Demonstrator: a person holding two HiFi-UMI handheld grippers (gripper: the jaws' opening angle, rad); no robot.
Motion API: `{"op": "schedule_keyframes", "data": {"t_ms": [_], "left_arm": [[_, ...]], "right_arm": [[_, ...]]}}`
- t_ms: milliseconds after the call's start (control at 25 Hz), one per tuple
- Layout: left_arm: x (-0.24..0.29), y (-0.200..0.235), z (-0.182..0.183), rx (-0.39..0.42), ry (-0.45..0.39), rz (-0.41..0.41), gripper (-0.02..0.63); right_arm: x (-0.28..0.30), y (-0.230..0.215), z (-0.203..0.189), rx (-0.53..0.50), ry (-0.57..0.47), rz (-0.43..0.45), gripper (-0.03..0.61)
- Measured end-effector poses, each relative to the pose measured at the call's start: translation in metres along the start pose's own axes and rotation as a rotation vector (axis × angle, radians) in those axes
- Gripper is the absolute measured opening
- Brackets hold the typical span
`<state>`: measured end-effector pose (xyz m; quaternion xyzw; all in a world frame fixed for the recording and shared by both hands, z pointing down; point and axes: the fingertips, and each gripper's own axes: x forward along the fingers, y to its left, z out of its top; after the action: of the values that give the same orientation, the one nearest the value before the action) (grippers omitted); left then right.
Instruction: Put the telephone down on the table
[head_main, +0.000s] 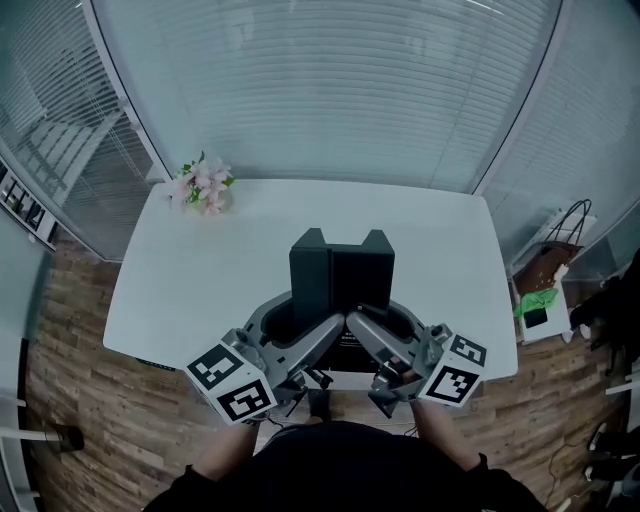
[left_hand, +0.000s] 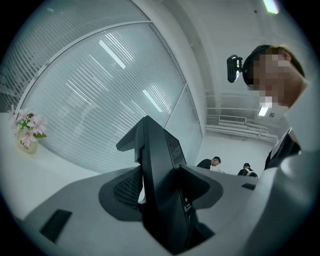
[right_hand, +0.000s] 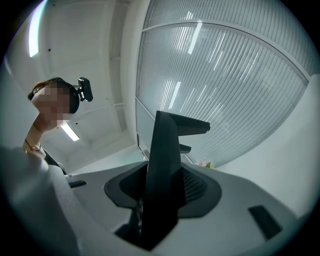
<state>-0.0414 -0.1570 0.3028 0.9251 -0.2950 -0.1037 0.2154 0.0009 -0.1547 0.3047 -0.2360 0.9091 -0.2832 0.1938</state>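
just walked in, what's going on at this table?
A person grips a black telephone upright with both handheld grippers, the left gripper and the right gripper each clamped on it. It is over the near edge of the white table, apparently not yet set down. Pink flowers stand at the far left corner.

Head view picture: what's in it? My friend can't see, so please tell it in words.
The left gripper and right gripper both clamp a black telephone, holding it upright over the near side of a white table. Pink flowers sit at the table's far left corner, with window blinds behind.
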Motion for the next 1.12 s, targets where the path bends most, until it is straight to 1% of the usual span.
{"op": "schedule_keyframes", "data": {"t_ms": [280, 600, 840, 1120], "left_arm": [[0.008, 0.027, 0.012, -0.002, 0.005, -0.015, 0.239], [0.018, 0.053, 0.015, -0.018, 0.036, -0.027, 0.236], [0.022, 0.063, 0.018, -0.022, 0.043, -0.032, 0.232], [0.028, 0.066, 0.016, -0.031, 0.038, -0.016, 0.231]], "right_arm": [[0.024, -0.018, 0.006, -0.005, -0.008, -0.013, 0.17], [0.041, -0.039, 0.006, 0.013, -0.017, -0.038, 0.17], [0.049, -0.048, 0.008, 0.019, -0.019, -0.045, 0.17], [0.048, -0.055, 0.011, 0.028, -0.002, -0.04, 0.17]]}}
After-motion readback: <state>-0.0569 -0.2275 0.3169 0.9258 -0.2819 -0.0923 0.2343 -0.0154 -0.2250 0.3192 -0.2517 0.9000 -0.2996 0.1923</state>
